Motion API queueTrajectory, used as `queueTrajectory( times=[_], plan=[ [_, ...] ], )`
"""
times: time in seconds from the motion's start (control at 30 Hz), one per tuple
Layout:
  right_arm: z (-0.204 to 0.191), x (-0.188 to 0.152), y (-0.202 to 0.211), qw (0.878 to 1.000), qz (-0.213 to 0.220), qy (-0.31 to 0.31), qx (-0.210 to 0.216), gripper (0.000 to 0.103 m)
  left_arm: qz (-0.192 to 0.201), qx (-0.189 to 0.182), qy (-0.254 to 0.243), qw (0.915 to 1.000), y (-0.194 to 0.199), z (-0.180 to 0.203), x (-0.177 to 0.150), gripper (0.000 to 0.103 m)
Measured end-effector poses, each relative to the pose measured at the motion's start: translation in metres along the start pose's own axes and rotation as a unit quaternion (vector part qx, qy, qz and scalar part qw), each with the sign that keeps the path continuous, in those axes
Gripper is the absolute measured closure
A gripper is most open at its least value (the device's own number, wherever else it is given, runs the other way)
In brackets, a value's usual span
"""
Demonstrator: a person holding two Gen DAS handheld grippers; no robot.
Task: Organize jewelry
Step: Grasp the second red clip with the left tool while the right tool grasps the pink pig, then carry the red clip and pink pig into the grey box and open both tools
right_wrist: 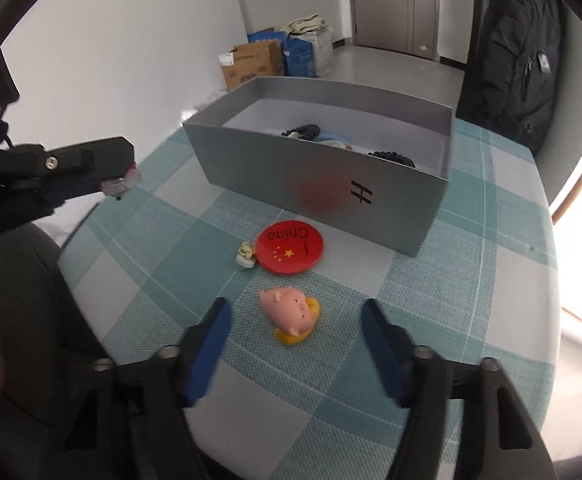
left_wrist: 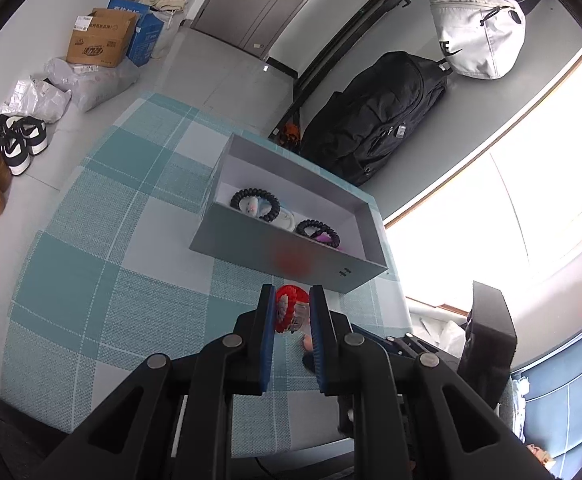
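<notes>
Your right gripper (right_wrist: 293,322) hangs low over the checked cloth (right_wrist: 471,320), tongs wide apart, with the pink pig charm (right_wrist: 289,312) lying between the fingertips but touching neither. The charm rests on a yellow base at the near middle of the table, just near of the red China badge (right_wrist: 289,253) and the small cream trinket (right_wrist: 246,258) touching the badge's left edge. All three lie outside the grey box (right_wrist: 319,184), which stands at the far side and already holds black coiled hair ties (left_wrist: 255,200).

Judged by looks, the pig is light, rounded and smooth moulded plastic or rubber; it may squirt out of a pinch. Take it across the widest part of the head, low, near the flat yellow base. The badge is thin, rigid and flat to the cloth, so it will be harder to lift.

Your left gripper (right_wrist: 121,184) is raised at the left, level with the box wall, tongs drawn close on a small clear-and-pink item (right_wrist: 125,182); what that item is cannot be made out.
</notes>
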State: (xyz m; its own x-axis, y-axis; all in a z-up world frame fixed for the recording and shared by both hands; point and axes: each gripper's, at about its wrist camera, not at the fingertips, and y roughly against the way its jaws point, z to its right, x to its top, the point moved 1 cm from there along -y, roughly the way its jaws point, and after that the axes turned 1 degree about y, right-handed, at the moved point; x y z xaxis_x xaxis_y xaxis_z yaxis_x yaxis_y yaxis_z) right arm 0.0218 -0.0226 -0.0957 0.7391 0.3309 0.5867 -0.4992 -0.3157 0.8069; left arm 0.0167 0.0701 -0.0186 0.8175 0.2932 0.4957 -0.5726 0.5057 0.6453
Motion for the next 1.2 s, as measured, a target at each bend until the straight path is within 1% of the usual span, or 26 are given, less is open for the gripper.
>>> queueTrajectory(
  times=[0.03, 0.1, 0.17, 0.37, 0.53, 0.7, 0.83, 0.9, 1.03, 1.13, 1.2],
  plan=[
    [-0.002, 0.000, -0.002, 1.000, -0.003, -0.002, -0.006, 0.059, -0.004, 0.003, -0.001, 1.0000, -0.002, 0.000, -0.001, 0.091],
    [-0.007, -0.001, -0.003, 1.000, -0.002, 0.001, -0.019, 0.061, -0.010, 0.008, -0.007, 0.9999, -0.004, 0.001, -0.003, 0.091],
    [-0.011, -0.002, -0.004, 1.000, -0.003, 0.006, -0.031, 0.072, -0.013, 0.012, -0.011, 0.9998, -0.005, 0.003, -0.003, 0.091],
    [-0.014, -0.004, -0.002, 1.000, 0.001, 0.013, -0.021, 0.073, -0.017, 0.020, -0.016, 0.9995, -0.009, 0.010, -0.002, 0.091],
    [-0.016, -0.001, 0.001, 1.000, 0.009, 0.014, -0.010, 0.073, -0.009, 0.027, -0.025, 0.9993, -0.005, 0.016, -0.004, 0.091],
    [-0.011, 0.000, 0.010, 1.000, 0.019, -0.002, 0.010, 0.073, -0.010, 0.035, -0.024, 0.9991, -0.006, 0.018, -0.004, 0.091],
    [0.001, 0.002, 0.023, 0.999, 0.037, -0.026, 0.023, 0.073, -0.004, 0.040, -0.028, 0.9988, -0.005, 0.023, 0.002, 0.091],
    [0.010, 0.005, 0.028, 0.997, 0.045, -0.044, 0.034, 0.073, 0.000, 0.036, -0.029, 0.9989, -0.003, 0.026, 0.005, 0.091],
    [0.031, 0.014, 0.044, 0.992, 0.073, -0.088, 0.055, 0.073, 0.008, 0.038, -0.043, 0.9983, -0.004, 0.031, 0.009, 0.091],
    [0.037, 0.022, 0.056, 0.990, 0.095, -0.092, 0.056, 0.073, 0.009, 0.041, -0.044, 0.9981, -0.007, 0.032, 0.013, 0.091],
    [0.040, 0.027, 0.062, 0.989, 0.103, -0.092, 0.062, 0.073, 0.011, 0.044, -0.047, 0.9979, -0.009, 0.033, 0.020, 0.091]
  ],
)
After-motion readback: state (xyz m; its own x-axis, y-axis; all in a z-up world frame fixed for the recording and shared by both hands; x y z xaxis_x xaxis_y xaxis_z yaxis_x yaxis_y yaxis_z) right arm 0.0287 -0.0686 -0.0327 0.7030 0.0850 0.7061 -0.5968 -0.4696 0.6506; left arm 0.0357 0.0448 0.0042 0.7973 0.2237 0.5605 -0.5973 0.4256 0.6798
